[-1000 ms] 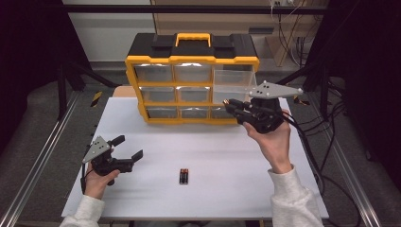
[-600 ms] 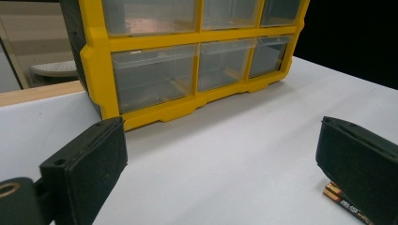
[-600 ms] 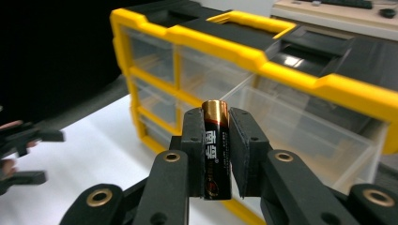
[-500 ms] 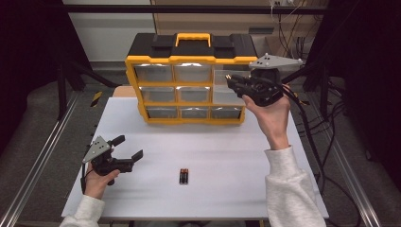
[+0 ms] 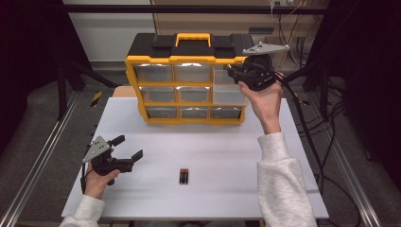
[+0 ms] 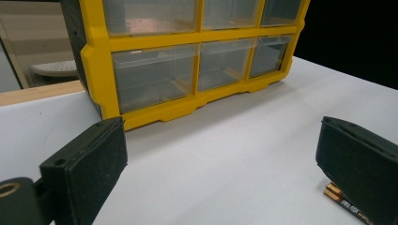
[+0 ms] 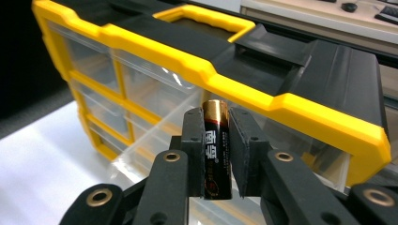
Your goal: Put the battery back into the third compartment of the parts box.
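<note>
One battery (image 7: 216,147) clamped in right gripper (image 7: 216,154), jaws nearly shut.

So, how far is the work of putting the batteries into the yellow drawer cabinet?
Partly done, it seems. The right gripper is shut on one gold-and-black battery, held in front of the top right drawer of the yellow-and-black plastic drawer cabinet, which stands pulled out. Still left: two black-and-gold batteries lie on the white table, and the left gripper is open, holding nothing.
</note>
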